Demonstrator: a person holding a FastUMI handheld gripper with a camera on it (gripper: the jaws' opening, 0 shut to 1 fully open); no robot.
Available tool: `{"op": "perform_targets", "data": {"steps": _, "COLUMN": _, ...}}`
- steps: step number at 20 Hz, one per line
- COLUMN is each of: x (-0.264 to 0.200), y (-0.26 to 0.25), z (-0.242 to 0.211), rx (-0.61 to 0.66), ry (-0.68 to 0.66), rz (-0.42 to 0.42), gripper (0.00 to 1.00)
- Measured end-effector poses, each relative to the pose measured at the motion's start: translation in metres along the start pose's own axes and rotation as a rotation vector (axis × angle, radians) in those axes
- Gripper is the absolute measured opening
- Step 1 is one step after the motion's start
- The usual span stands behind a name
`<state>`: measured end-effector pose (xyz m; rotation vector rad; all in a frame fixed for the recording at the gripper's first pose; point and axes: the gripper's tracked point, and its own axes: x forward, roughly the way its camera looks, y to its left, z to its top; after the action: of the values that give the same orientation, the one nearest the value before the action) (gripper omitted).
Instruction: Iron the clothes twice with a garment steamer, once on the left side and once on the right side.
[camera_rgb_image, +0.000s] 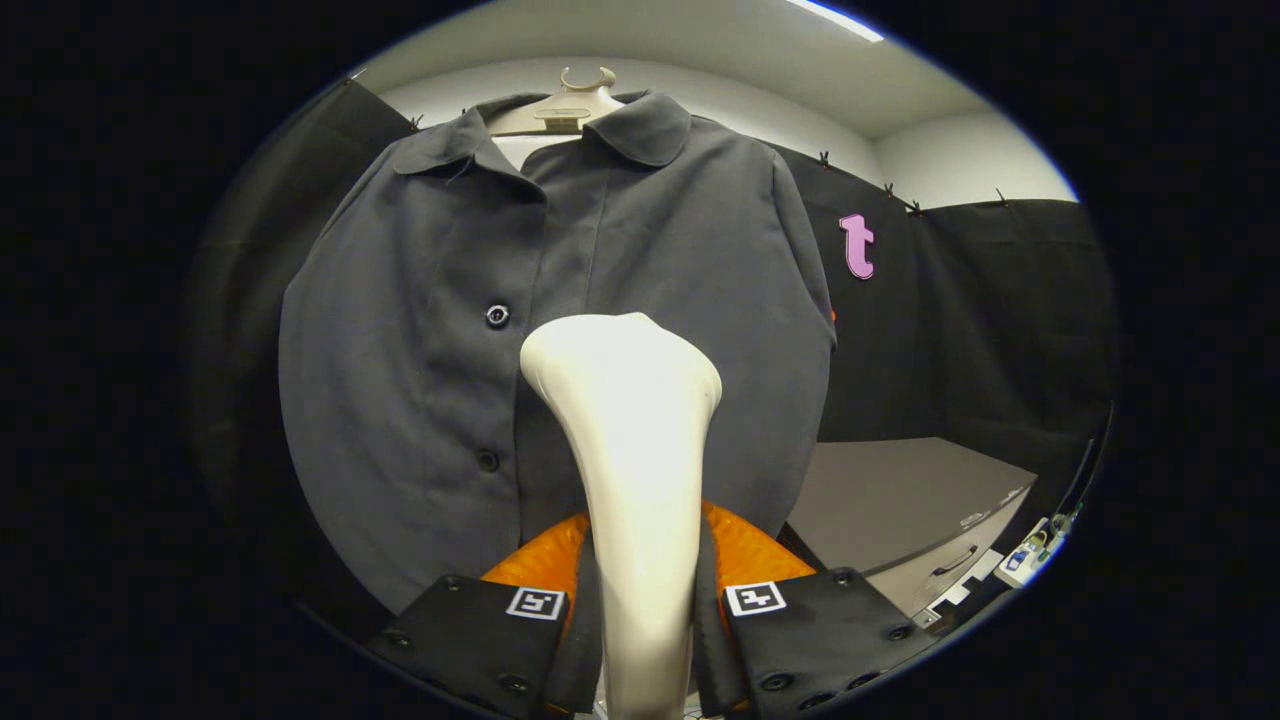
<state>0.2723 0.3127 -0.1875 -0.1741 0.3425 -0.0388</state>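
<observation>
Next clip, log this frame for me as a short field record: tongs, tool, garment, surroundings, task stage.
tongs: tongs shut on the steamer's handle, one finger on each side
tool: white garment steamer, head up, in front of the shirt's middle, just right of the button line; contact cannot be told
garment: dark grey shirt, buttoned, hanging on a pale hanger
surroundings: grey cabinet beyond the shirt's right edge
task stage: steamer held at the shirt; which pass cannot be told
</observation>
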Motion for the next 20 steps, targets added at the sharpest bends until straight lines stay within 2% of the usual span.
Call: {"op": "perform_targets", "data": {"steps": 20, "x": -0.027, "y": 0.005, "z": -0.120, "rx": -0.038, "ry": 0.176, "rz": 0.041, "gripper": 0.45}}
